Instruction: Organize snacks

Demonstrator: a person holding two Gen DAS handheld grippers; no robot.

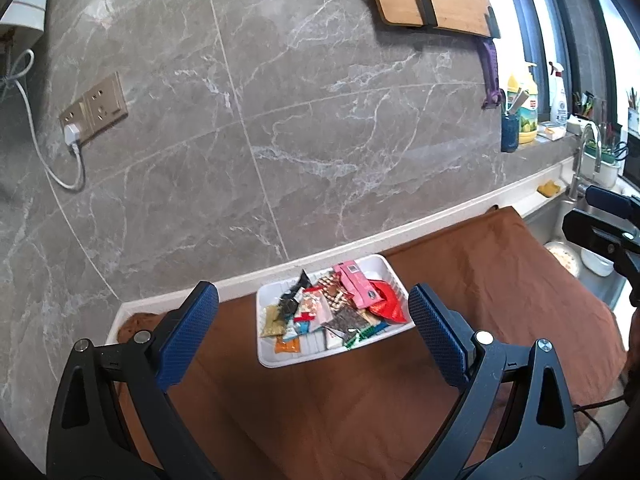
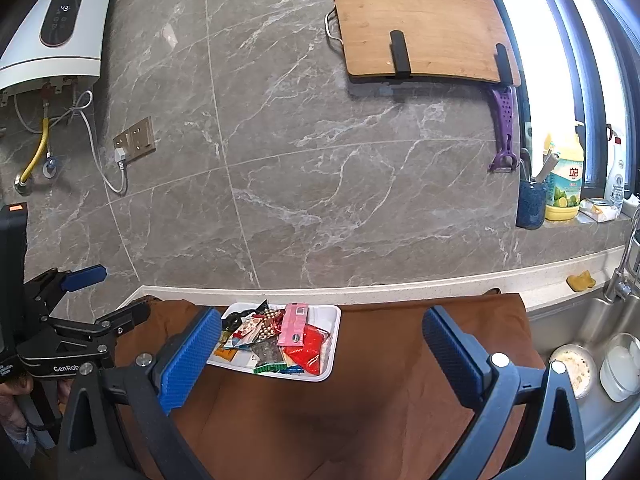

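Snacks [image 1: 328, 312] heaped in white tray [image 1: 276, 356] on brown-clothed counter [image 1: 360, 408], straight ahead of left gripper [image 1: 313, 332], nearer than right gripper [image 2: 322, 354]; both sets of fingers spread wide, holding nothing.

- The tray [image 1: 280, 354] is set on the cloth [image 1: 360, 400], ahead of and between the left gripper's [image 1: 312, 336] spread jaws.
- The snack packets [image 1: 332, 312] are piled inside the tray.
- In the right wrist view, the tray [image 2: 334, 322] is found ahead, nearer the left jaw of the right gripper [image 2: 322, 356].
- The sink [image 2: 592, 320] is placed right of the cloth.
- The wall [image 2: 300, 180] is found behind the tray.
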